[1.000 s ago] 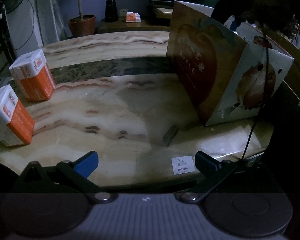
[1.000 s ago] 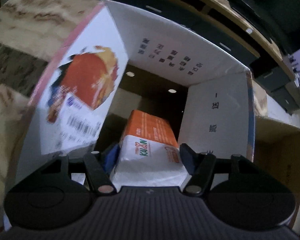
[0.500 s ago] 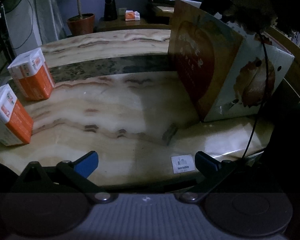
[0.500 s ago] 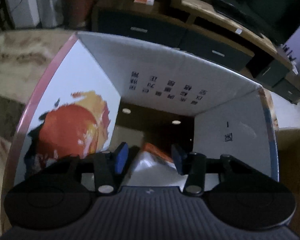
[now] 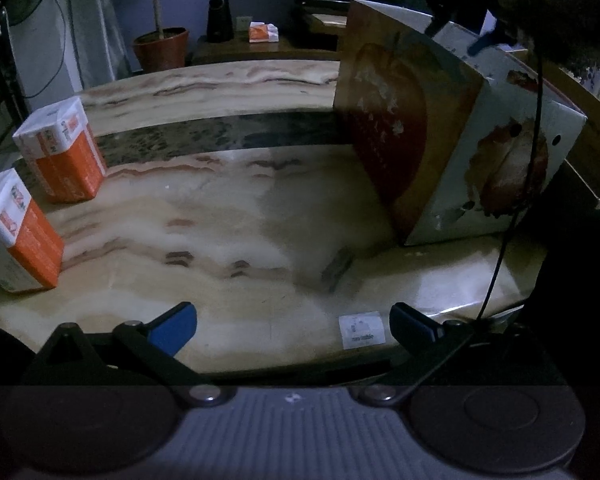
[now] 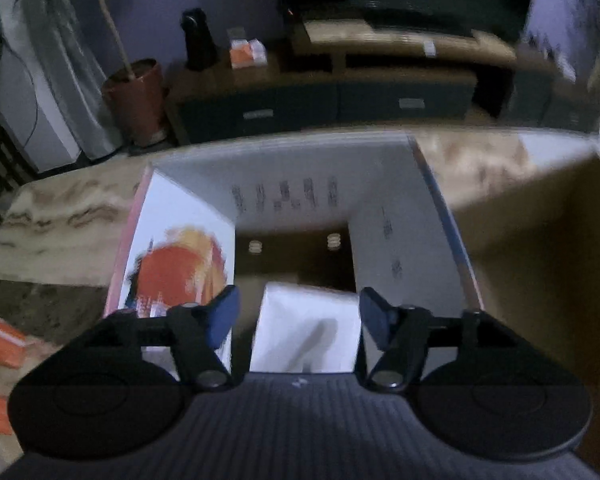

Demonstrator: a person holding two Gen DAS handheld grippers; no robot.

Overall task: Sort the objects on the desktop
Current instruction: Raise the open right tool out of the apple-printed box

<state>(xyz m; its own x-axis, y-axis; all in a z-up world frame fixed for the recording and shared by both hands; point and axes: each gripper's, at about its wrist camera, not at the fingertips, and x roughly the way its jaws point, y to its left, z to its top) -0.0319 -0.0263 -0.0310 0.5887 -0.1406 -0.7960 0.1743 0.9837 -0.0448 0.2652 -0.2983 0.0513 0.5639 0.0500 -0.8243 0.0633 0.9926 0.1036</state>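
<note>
Dim living room, with a marble-patterned table (image 5: 260, 200) in front of a low TV cabinet (image 6: 320, 96). Landmark: the open fruit carton (image 5: 452, 140) standing at the table's right end.

Far left of the carton, near the table's left edge: two orange-and-white tissue packs (image 5: 60, 152) (image 5: 18, 236), both upright on end, long axes vertical, white tops up, just beside each other but apart. Not yet sorted.

Nearer the carton, low over the table's front edge: left gripper (image 5: 292, 320), jaws spread wide, nothing between them, idle.

Above the carton's open mouth: right gripper (image 6: 296, 314), jaws opening. Half a second ago narrower around a third tissue pack (image 6: 306, 328); now parted with a gap visible on both sides, pads off the pack. Pack inside the carton, white end facing up towards the camera, long axis apparently running down into the box; orange body hidden, picture blurred. Likely meaning: one pack delivered and released, two left on the table to fetch.
</note>
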